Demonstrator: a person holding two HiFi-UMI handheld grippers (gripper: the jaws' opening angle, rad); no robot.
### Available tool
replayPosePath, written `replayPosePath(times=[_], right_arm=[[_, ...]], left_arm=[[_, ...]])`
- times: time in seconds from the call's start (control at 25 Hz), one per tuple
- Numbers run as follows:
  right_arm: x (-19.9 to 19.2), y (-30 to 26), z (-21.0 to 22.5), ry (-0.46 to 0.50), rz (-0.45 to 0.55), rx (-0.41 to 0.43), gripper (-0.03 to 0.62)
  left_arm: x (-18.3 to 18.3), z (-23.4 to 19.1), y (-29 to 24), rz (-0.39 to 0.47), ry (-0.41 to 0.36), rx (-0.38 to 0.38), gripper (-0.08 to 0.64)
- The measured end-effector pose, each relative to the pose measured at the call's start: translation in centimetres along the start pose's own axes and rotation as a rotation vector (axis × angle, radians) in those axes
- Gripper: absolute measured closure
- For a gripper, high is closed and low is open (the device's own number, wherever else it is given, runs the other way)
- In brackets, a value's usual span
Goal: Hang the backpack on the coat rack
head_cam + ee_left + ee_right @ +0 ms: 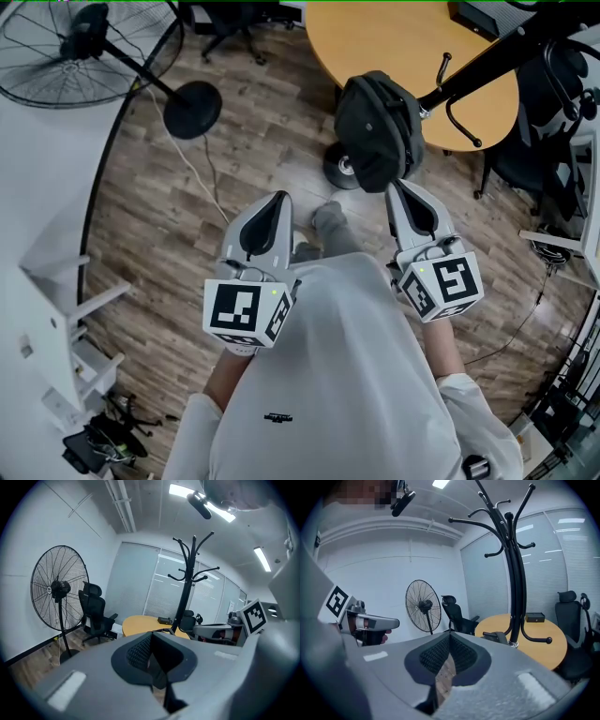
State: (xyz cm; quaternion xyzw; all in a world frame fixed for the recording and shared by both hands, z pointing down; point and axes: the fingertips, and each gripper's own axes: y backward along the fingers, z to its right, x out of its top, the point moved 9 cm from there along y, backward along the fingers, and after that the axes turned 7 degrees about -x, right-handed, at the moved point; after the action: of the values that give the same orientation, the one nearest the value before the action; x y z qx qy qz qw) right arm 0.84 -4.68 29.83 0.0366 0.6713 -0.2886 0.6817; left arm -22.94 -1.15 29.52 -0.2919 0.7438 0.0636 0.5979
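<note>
A dark backpack (375, 127) hangs against the pole of the black coat rack (487, 61), above the rack's round base; the hook that bears it is hidden. My right gripper (397, 186) is shut and empty, its tip just below the backpack's lower edge. Further left, my left gripper (278, 198) is also shut and empty, apart from the bag. In the left gripper view the coat rack (187, 583) rises beyond the left gripper (151, 637). From the right gripper (450, 637) the coat rack (513, 573) looks close. Both gripper bodies hide the backpack.
A round wooden table (403, 37) stands behind the rack. A large floor fan (75, 47) with its round base (192, 108) and cable is at the left. A black office chair (553, 103) is at the right, white shelving (56, 319) at the left edge.
</note>
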Motion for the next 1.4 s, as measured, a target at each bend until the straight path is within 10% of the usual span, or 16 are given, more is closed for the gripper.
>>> replayPosePath(times=[1.4], right_arm=[[-0.15,0.46,0.81,-0.022,0.029,-0.071,0.591]], left_arm=[[-0.43,-0.40,0.17,0.003,0.014,-0.010,0.541]])
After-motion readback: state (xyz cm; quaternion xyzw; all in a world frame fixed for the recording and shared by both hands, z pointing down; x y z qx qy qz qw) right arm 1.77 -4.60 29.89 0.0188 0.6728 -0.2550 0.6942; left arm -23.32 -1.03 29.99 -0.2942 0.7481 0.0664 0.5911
